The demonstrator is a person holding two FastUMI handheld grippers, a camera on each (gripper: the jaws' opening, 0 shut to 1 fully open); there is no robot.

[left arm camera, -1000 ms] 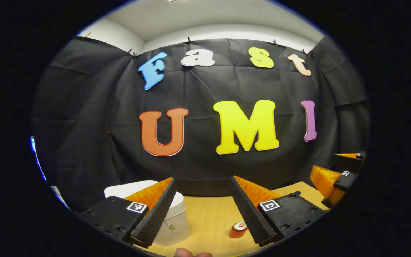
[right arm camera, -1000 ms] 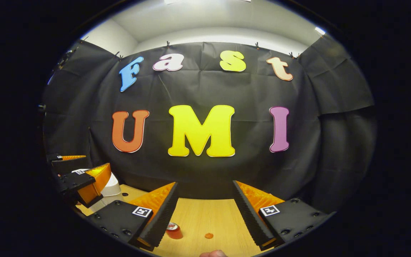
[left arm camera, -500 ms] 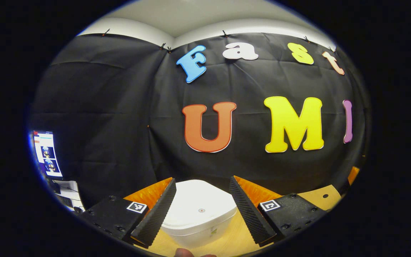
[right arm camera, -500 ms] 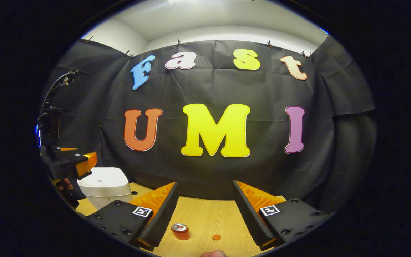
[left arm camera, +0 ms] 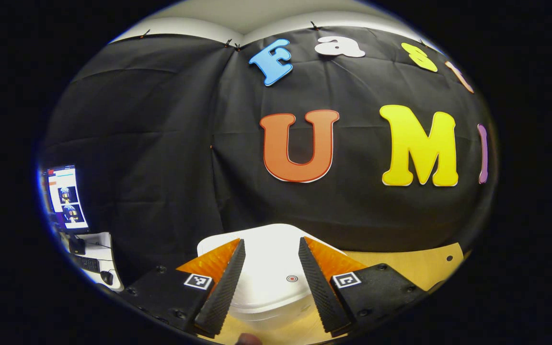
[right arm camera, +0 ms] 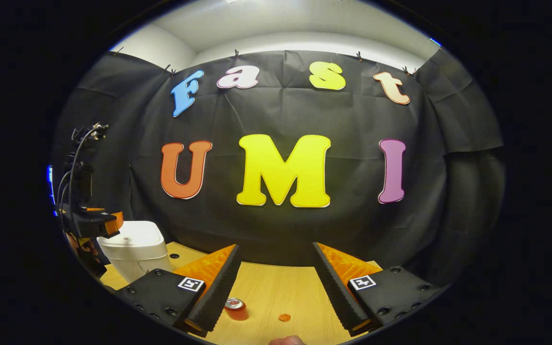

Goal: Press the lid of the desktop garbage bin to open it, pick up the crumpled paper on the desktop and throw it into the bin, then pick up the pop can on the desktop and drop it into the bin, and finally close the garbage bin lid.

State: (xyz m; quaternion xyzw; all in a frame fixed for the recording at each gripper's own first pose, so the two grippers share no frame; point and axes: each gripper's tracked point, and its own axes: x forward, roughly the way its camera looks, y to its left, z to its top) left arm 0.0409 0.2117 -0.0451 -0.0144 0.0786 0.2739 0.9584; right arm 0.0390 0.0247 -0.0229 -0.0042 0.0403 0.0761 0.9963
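The white desktop bin [left arm camera: 269, 273] stands with its lid down, a small red dot [left arm camera: 292, 278] on top of the lid. My left gripper [left arm camera: 271, 243] is open just above the lid's near side, its fingers framing the lid. In the right gripper view the bin [right arm camera: 132, 242] sits at the far left, and the left gripper [right arm camera: 95, 222] hovers at its left edge. An orange pop can [right arm camera: 235, 309] stands upright on the wooden table [right arm camera: 276, 290], just beside my right gripper's left finger. My right gripper [right arm camera: 276, 249] is open above the table, holding nothing.
A small orange spot [right arm camera: 284, 317] lies on the table right of the can. A lit monitor [left arm camera: 65, 199] and a side desk with a keyboard [left arm camera: 89, 262] are at the far left. The black cloth wall closes the back.
The left gripper swung left and moved in over the bin lid, its fingers slightly closer together. The right gripper has hardly shifted.
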